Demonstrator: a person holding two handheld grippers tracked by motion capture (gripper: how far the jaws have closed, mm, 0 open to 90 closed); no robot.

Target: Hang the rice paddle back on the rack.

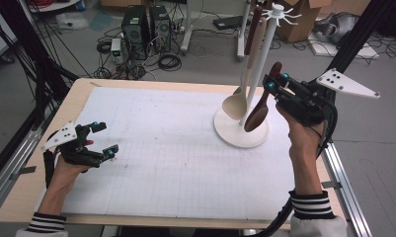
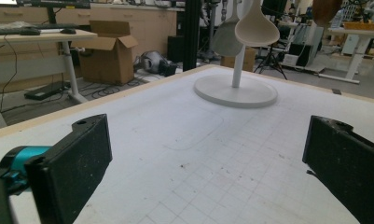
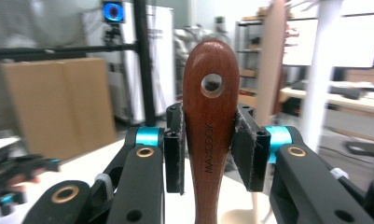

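From the high view, your right claw [image 1: 274, 84] is raised above the far right part of the surface [image 1: 185, 148], clamped on the handle of a dark wooden spoon [image 1: 258, 112]. The spoon hangs tilted, its bowl low and just in front of the white pole of the utensil stand [image 1: 241, 129], its handle end poking up past your jaws. A pale spoon [image 1: 236, 103] hangs from the stand on the pole's left, with another brown-handled utensil [image 1: 253, 29] up near the top hooks. Your left claw [image 1: 102, 139] rests low at the near left edge of the surface, jaws apart with nothing between them, well apart from the stand.

In the left gripper view, your two black jaws stand wide at either side, the gridded mat on the surface bare between them. The stand's round base [image 2: 236, 91] sits far across the surface, and the pale spoon's bowl [image 2: 257, 30] hangs above it.

In the right gripper view, your jaws press on both sides of the dark wooden spoon's handle [image 3: 210, 126], which rises upright between the pads. Its rounded end, with a hanging hole, stands clear above them. The stand's white pole [image 3: 322, 74] rises just behind, to the right.
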